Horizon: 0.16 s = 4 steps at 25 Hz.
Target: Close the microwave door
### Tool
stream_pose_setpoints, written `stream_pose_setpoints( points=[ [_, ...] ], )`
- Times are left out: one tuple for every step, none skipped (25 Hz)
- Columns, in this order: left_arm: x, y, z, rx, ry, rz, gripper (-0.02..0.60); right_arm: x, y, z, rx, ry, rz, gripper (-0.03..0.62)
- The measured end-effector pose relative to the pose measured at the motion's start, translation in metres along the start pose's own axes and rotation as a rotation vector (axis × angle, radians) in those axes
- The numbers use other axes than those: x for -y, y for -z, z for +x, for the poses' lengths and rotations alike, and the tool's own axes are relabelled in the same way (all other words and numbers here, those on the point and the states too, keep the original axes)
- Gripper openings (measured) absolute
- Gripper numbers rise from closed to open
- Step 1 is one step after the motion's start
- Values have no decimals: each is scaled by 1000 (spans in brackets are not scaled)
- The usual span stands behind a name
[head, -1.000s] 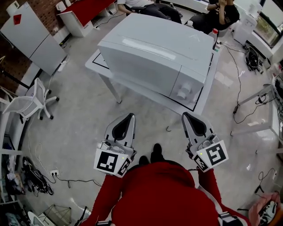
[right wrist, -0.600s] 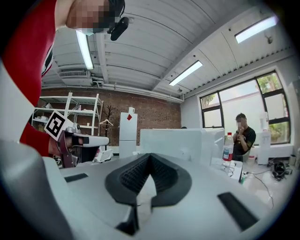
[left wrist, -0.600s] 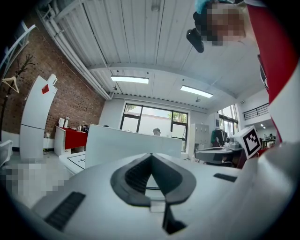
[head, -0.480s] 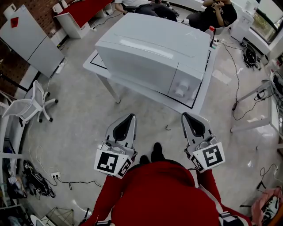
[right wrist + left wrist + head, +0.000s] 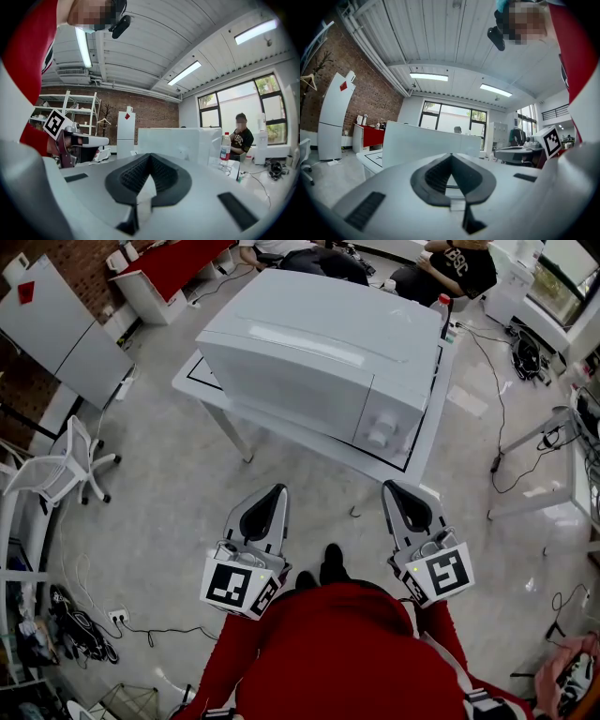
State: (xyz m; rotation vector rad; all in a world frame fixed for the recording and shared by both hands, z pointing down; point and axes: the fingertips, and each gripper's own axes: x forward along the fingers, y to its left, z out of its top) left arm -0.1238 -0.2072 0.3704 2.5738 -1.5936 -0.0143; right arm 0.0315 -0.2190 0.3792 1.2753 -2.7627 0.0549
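A white microwave point(image 5: 319, 352) stands on a white table point(image 5: 202, 371). It faces me, its door point(image 5: 281, 390) lies flush with the front, and two knobs point(image 5: 380, 432) sit on its right panel. My left gripper point(image 5: 278, 488) and right gripper point(image 5: 389, 486) are held side by side over the floor, well short of the table. Both point at the microwave, shut and holding nothing. The left gripper view shows the shut left gripper point(image 5: 451, 155) with the microwave point(image 5: 426, 145) beyond it. In the right gripper view the shut right gripper point(image 5: 150, 155) also faces the microwave point(image 5: 178, 140).
A red-capped bottle point(image 5: 444, 307) stands on the table's far right corner. People point(image 5: 459, 263) sit behind the table. A white office chair point(image 5: 56, 465) and a white cabinet point(image 5: 66, 320) are at the left. Another table point(image 5: 562, 437) and floor cables lie to the right.
The head view has drifted slightly, so the microwave sits a little higher and further left in the picture. Both grippers keep their place and stay shut.
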Motion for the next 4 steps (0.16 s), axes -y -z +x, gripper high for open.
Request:
stream_pose_setpoints(
  points=[
    [0, 0, 0, -1, -1, 0, 9, 0, 0, 0, 0, 1, 0, 12],
    [0, 0, 0, -2, -2, 1, 9, 1, 0, 0, -1, 2, 1, 12],
    [-1, 1, 0, -3, -2, 2, 9, 1, 1, 1, -1, 4, 2, 12],
    [-1, 1, 0, -4, -3, 3, 9, 1, 1, 1, -2, 5, 3, 12]
  ],
)
